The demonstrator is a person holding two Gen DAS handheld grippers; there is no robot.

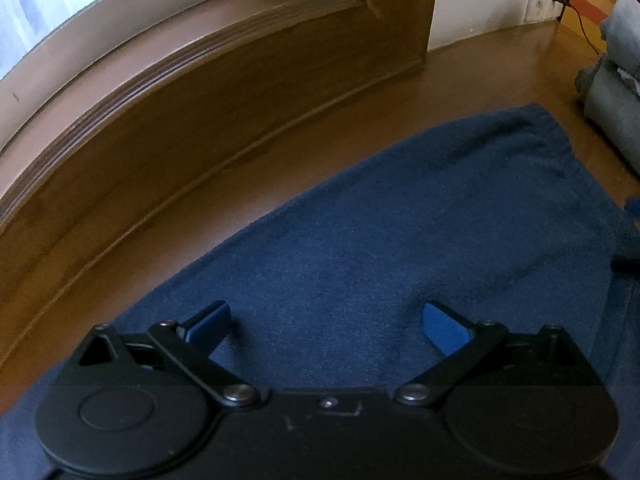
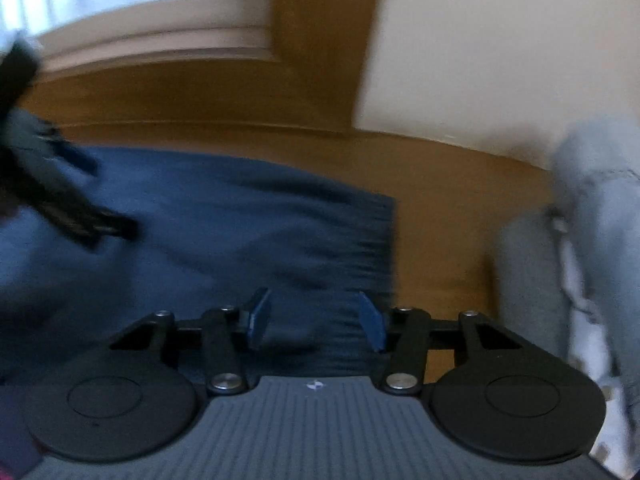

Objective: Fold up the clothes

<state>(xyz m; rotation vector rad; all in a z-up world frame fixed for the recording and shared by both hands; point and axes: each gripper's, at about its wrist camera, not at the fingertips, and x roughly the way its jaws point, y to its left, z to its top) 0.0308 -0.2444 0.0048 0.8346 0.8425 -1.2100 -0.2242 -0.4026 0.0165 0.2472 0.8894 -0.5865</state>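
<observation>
The navy cloth [image 1: 400, 220] lies flat on the brown table [image 1: 224, 184], and both the left gripper [image 1: 326, 322] and right gripper [image 2: 316, 318] hover above it, fingers apart and empty, likely ready for another fold.

We counted one flat navy-blue cloth garment [image 1: 400, 220] spread on one brown wooden tabletop [image 1: 180, 216]. One stack of folded pale grey-blue garments [image 1: 616, 92] sat beside it; layers uncountable. We logged two black two-finger grippers, left [image 1: 327, 326] and right [image 2: 316, 320].
</observation>
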